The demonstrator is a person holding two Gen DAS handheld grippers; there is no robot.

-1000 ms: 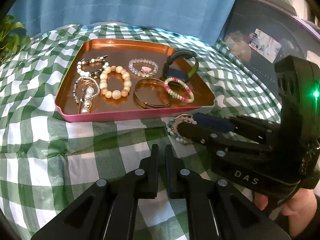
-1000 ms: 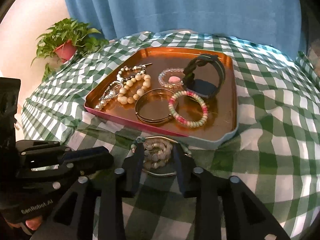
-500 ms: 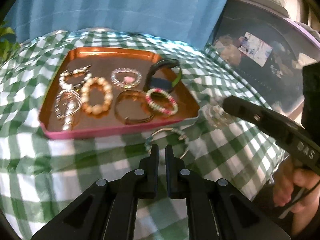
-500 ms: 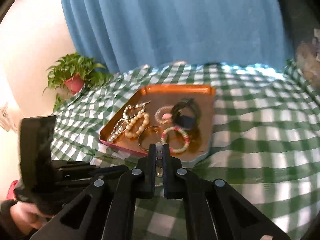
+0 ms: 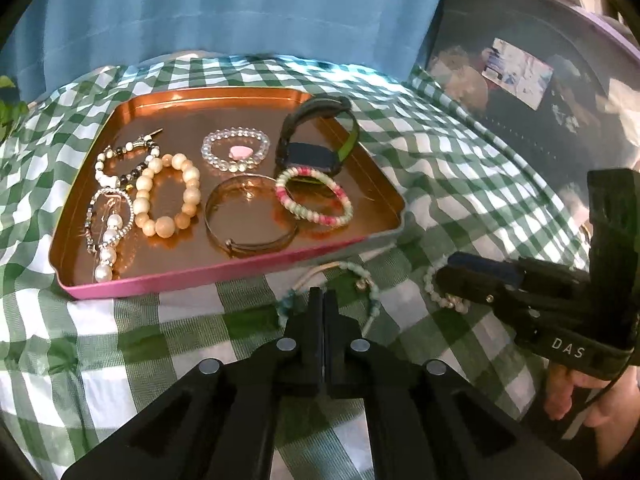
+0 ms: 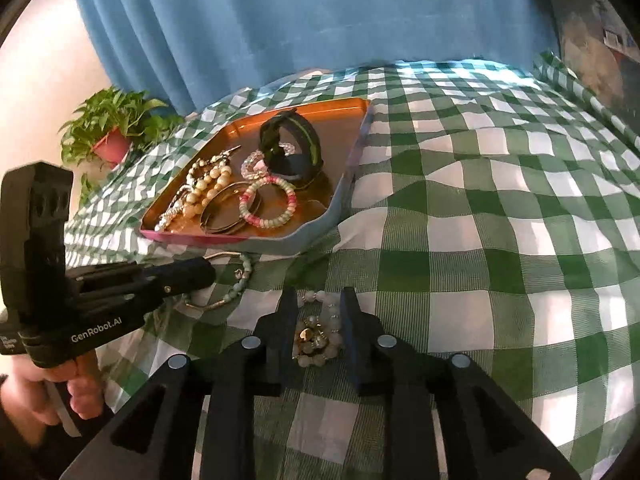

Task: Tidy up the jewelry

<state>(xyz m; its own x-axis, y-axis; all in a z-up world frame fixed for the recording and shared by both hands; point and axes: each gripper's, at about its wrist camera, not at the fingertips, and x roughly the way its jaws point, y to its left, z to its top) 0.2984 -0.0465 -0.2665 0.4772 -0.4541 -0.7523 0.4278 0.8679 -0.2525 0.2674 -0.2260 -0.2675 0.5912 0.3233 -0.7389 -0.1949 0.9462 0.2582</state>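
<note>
A copper tray (image 5: 240,268) (image 6: 320,224) holds several bracelets and a black watch (image 5: 316,152). In front of it on the checked cloth lies a teal bead bracelet (image 5: 370,286) (image 6: 242,280). My left gripper (image 5: 323,298) (image 6: 202,274) is shut, tips over that bracelet's loop; whether it pinches the cord I cannot tell. To the right, a pale bead bracelet with a gold charm (image 6: 316,338) (image 5: 440,298) lies bunched on the cloth between the fingers of my right gripper (image 6: 318,300) (image 5: 456,270). Its jaws are opening, and the pads stand just off the beads.
A potted plant (image 6: 114,136) stands at the far left, a blue curtain (image 6: 320,20) hangs behind the table, and a dark bin (image 5: 540,92) sits to the right. Green checked cloth (image 6: 500,240) spreads right of the tray. A hand (image 6: 76,392) holds each gripper.
My right gripper shut on the pale bead bracelet, carried it off to the right away from the teal one, and now stands apart around it on the cloth. The left gripper's small gap has shut.
</note>
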